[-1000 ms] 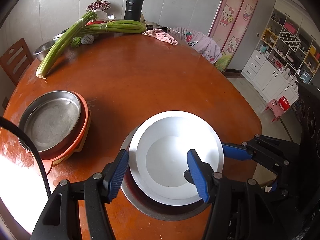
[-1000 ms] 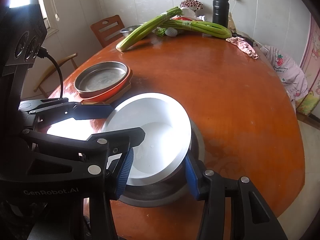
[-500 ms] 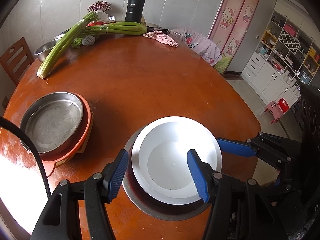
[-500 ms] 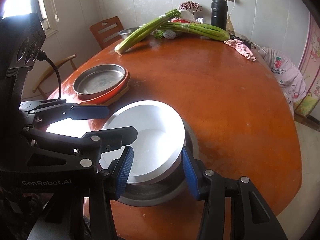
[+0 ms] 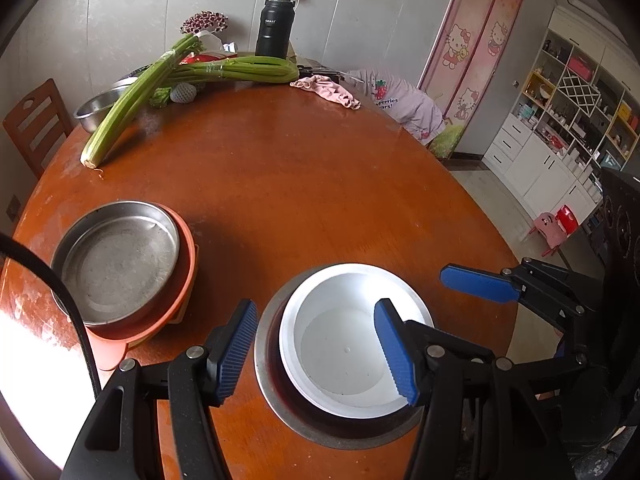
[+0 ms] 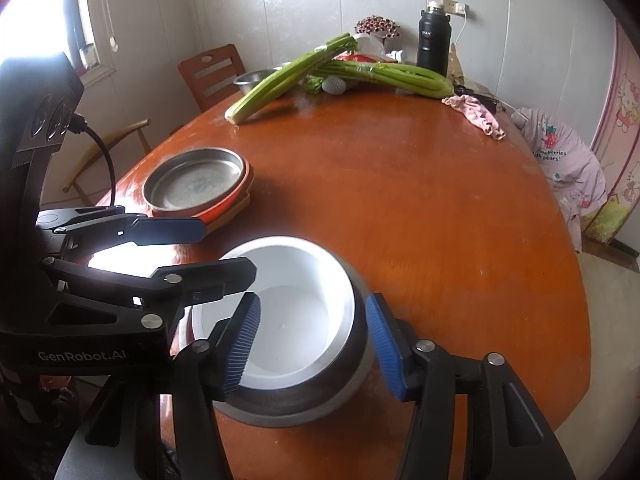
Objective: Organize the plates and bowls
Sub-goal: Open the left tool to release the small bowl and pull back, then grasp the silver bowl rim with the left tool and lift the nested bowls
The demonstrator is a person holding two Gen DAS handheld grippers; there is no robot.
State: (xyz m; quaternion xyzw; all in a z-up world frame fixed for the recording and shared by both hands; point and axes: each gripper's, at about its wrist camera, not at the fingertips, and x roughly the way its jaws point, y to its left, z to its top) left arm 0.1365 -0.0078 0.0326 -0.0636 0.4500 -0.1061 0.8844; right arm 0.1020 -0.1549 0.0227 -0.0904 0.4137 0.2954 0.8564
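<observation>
A: Left wrist view first. What's near?

B: A white bowl (image 5: 352, 344) sits nested in a steel bowl (image 5: 288, 420) on the near part of the table (image 5: 320, 184). The left gripper (image 5: 316, 350) hangs over it, released: its left pad is outside the steel rim, its right pad is over the white bowl's right side, neither pressing.

A: And the other tool?

B: The right gripper (image 5: 478, 288) shows at the right edge, one blue finger off the bowls' right.

A: Anything else?

B: A steel pan (image 5: 116, 260) rests in an orange dish (image 5: 184, 276) at the left. Far off lie celery (image 5: 132, 96), a flask (image 5: 276, 28) and a pink cloth (image 5: 328, 88).

A: Now the right wrist view.

B: The right gripper (image 6: 314, 346) straddles the bowls' right side. Its jaws have just been opening; the rim stands between the pads, which no longer pinch it. White bowl (image 6: 296, 320) still inside the steel bowl (image 6: 340, 384).

A: The left tool there?

B: The left gripper (image 6: 188, 248) reaches in from the left, over the white bowl's far-left rim, loose.
</observation>
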